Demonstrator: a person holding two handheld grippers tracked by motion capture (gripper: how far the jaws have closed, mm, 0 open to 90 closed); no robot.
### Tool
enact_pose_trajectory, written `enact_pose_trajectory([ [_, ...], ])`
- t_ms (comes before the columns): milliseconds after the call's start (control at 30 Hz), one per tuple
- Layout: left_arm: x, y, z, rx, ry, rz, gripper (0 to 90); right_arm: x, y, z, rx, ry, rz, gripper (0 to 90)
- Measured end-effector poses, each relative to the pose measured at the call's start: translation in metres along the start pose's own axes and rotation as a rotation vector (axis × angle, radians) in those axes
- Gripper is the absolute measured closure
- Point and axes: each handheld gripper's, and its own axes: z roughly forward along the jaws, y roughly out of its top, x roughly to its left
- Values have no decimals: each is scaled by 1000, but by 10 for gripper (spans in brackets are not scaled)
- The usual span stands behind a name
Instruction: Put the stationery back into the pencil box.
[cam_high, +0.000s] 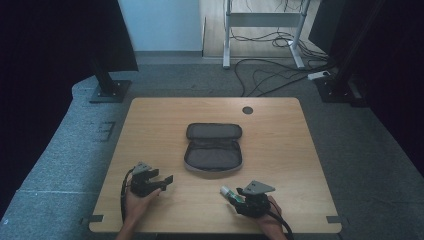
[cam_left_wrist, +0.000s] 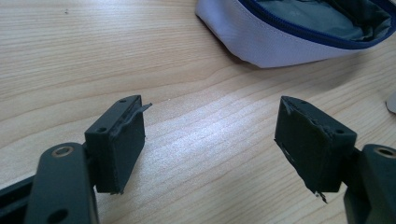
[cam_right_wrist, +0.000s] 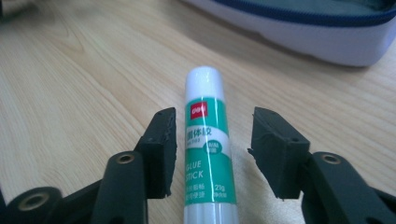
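A white and green glue stick (cam_right_wrist: 205, 121) lies on the wooden table (cam_high: 280, 150), its white cap pointing toward an open zip pouch (cam_high: 213, 147). My right gripper (cam_right_wrist: 212, 149) is open and straddles the stick. Its left jaw is against the label, and a small gap remains at the right jaw. In the high view the right gripper (cam_high: 240, 196) sits near the table's front edge with the glue stick (cam_high: 227, 192) poking out to its left. My left gripper (cam_high: 162, 181) is open at the front left with nothing between its fingers (cam_left_wrist: 116, 144). It faces the pouch's white side (cam_left_wrist: 280, 42).
The pouch lies in the middle of the table, its grey lining showing and its lid flap folded back. A round cable hole (cam_high: 247, 110) is near the far edge. Beyond the table are floor cables (cam_high: 270, 75) and stand bases.
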Motion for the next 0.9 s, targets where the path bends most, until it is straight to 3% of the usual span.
enact_pose_trajectory([
  [367,4,0,-2,3,2,-23,246,-1,-2,6,40,2,-21,639],
  [533,3,0,-1,3,-1,-19,247,-2,-2,5,48,6,-17,647],
  [667,2,0,-1,-3,22,-7,261,-4,-2,5,48,11,-13,647],
  [900,2,0,-2,-2,19,-11,264,-3,2,-2,15,22,-19,648],
])
